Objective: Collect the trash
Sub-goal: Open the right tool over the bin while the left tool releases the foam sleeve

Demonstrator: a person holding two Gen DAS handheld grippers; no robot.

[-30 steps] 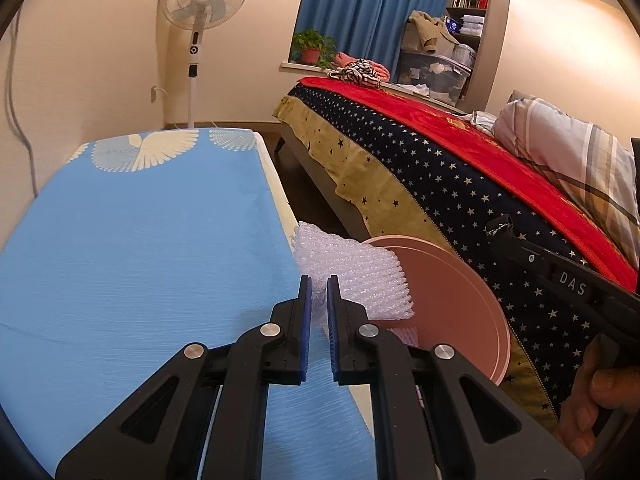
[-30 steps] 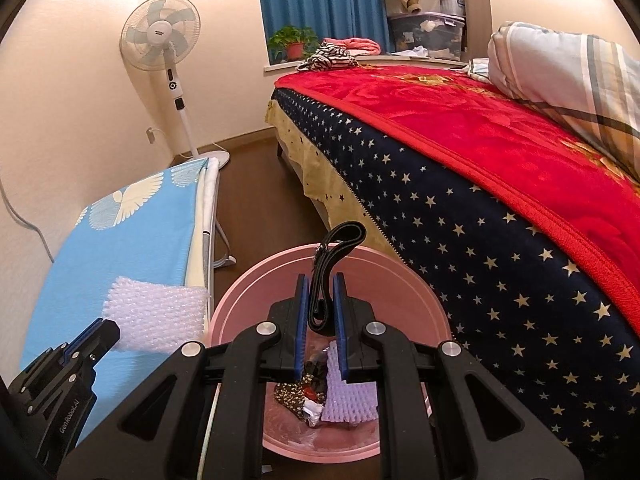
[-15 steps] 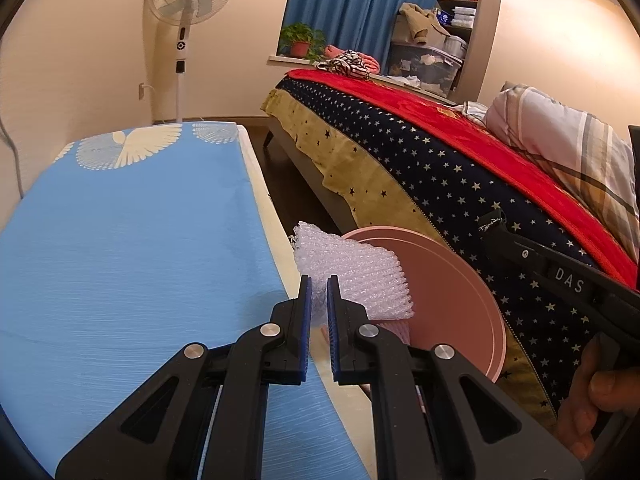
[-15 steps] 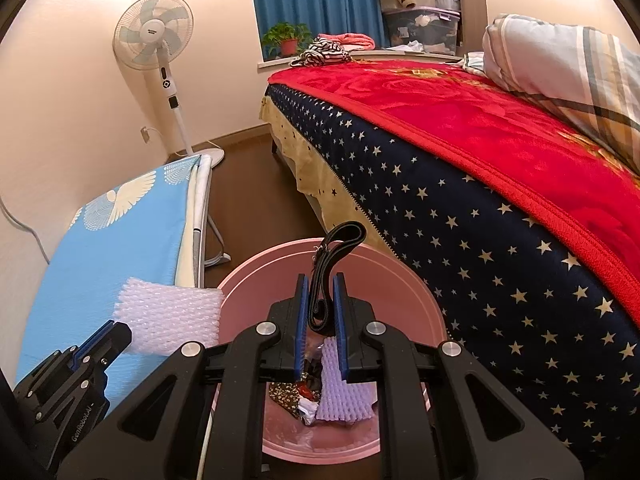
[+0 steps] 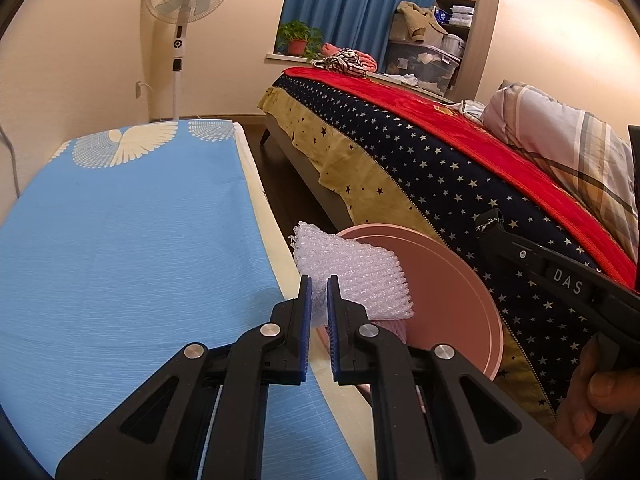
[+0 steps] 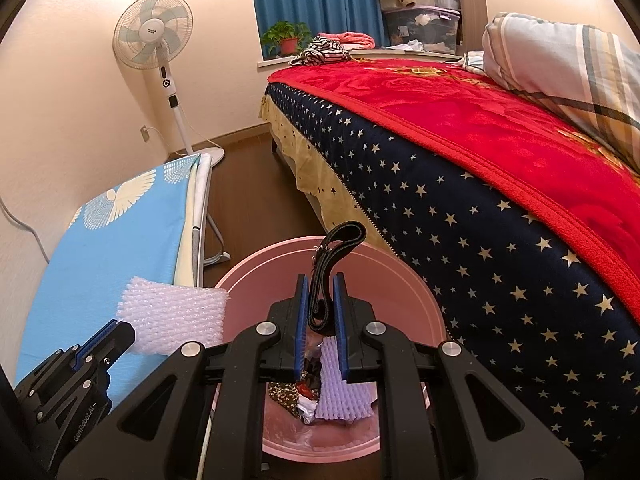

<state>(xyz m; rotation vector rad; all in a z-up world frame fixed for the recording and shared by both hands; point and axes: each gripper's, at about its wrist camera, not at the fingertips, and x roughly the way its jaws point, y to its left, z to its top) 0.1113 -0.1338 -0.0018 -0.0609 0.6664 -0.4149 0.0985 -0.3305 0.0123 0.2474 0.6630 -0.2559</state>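
Observation:
My left gripper (image 5: 317, 284) is shut on a sheet of white bubble wrap (image 5: 352, 276) and holds it over the right edge of the blue ironing board (image 5: 120, 240), partly above the pink bin (image 5: 452, 292). The bubble wrap also shows in the right wrist view (image 6: 172, 316), with the left gripper (image 6: 108, 330) behind it. My right gripper (image 6: 321, 284) is shut on a black strap (image 6: 332, 256) and holds it above the pink bin (image 6: 404, 276). Foam netting and wrappers (image 6: 336, 396) lie in the bin.
A bed with a red and star-patterned cover (image 6: 480, 168) runs along the right, close to the bin. A standing fan (image 5: 182, 20) is at the back wall. Dark wood floor (image 6: 248, 188) lies between board and bed.
The left gripper has carried the bubble wrap to the right, off the board's edge and further over the bin. The right gripper has held the strap nearly still above the bin.

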